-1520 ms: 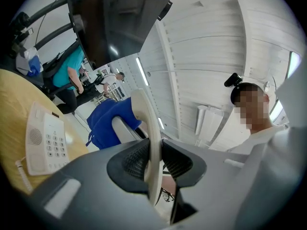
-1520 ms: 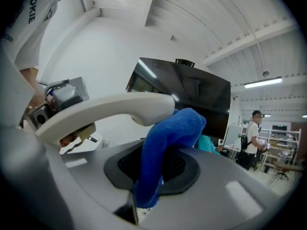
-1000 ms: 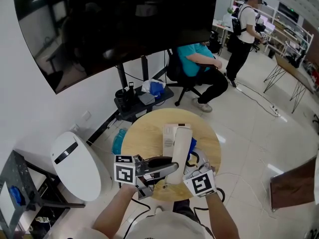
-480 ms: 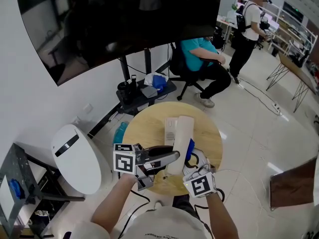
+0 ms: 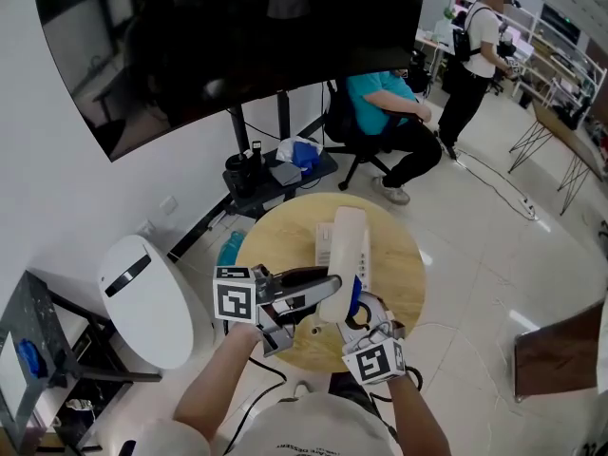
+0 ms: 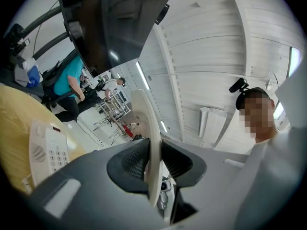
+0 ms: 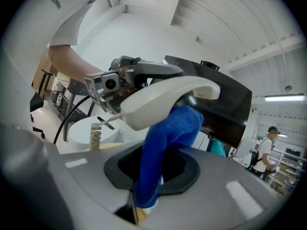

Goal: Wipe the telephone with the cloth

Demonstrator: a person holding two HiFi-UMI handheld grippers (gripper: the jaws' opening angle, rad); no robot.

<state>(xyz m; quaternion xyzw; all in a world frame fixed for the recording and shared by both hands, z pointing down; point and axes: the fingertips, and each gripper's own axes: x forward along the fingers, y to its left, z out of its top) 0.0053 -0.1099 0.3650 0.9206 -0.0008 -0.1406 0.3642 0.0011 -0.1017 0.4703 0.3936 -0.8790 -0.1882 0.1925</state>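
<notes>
The white telephone base (image 5: pixel 325 243) lies on the round wooden table (image 5: pixel 275 245); its keypad (image 6: pixel 50 152) shows in the left gripper view. My left gripper (image 5: pixel 326 291) is shut on the white handset (image 5: pixel 346 255) and holds it above the base; the handset (image 6: pixel 149 147) stands edge-on between the pads. My right gripper (image 5: pixel 366 335) is shut on the blue cloth (image 5: pixel 356 293). In the right gripper view the cloth (image 7: pixel 165 143) rises from the jaws and presses against the underside of the handset (image 7: pixel 163 99). A coiled cord (image 7: pixel 96 138) hangs from the handset's end.
A large dark screen (image 5: pixel 228 36) hangs on the wall behind the table. A white rounded device (image 5: pixel 147 302) stands at the left. A seated person in a teal shirt (image 5: pixel 385 103) and a standing person (image 5: pixel 470 46) are beyond the table. A stand base (image 5: pixel 275 183) holds clutter.
The handset's far end has risen slightly. My right gripper with the cloth has shifted a little left and toward me along the handset. The left gripper's hold is unchanged.
</notes>
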